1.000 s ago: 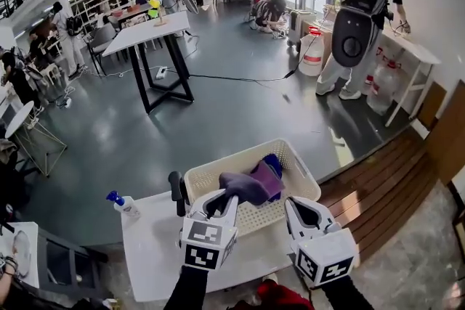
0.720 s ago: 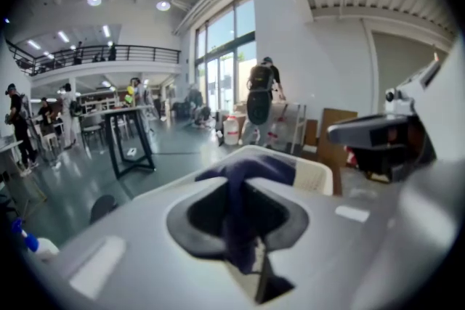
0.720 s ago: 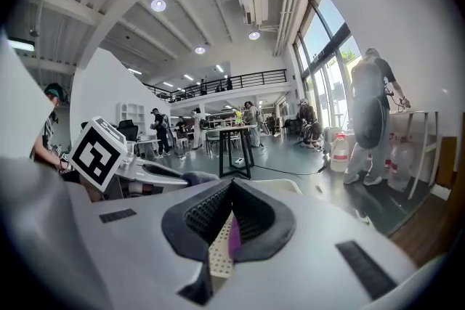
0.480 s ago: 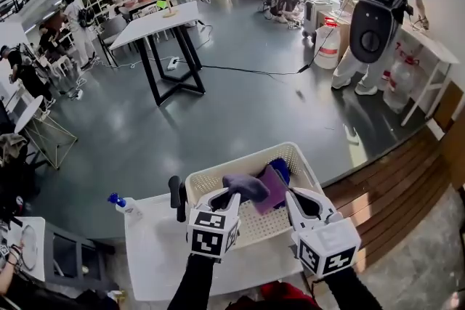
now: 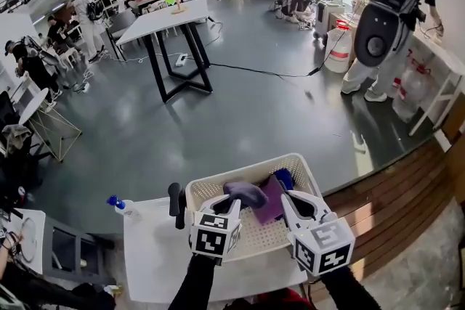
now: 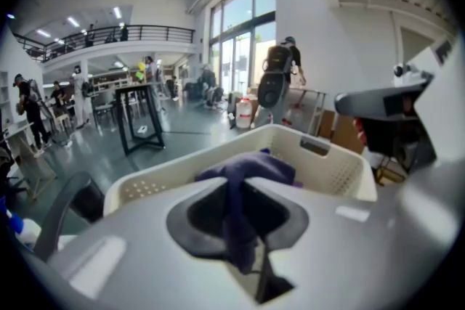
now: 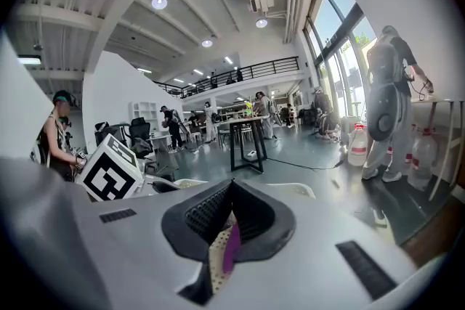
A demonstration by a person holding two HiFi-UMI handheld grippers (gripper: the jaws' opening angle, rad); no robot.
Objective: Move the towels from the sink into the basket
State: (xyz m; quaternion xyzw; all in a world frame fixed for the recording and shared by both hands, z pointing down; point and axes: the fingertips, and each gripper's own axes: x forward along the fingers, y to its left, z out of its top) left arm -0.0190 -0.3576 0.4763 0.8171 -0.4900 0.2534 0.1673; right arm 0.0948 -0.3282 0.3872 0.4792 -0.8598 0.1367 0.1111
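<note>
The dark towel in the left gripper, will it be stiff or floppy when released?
Probably floppy: the dark towel hangs limp from the left gripper. Likely light, as a small pinch carries it. It should slump into the basket, not roll.

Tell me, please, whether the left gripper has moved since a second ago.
Yes. The left gripper, shut on the purple towel, has moved forward and down, further in over the near rim of the basket.

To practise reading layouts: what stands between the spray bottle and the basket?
A black upright fixture stands between the spray bottle and the basket, as the head view shows.
</note>
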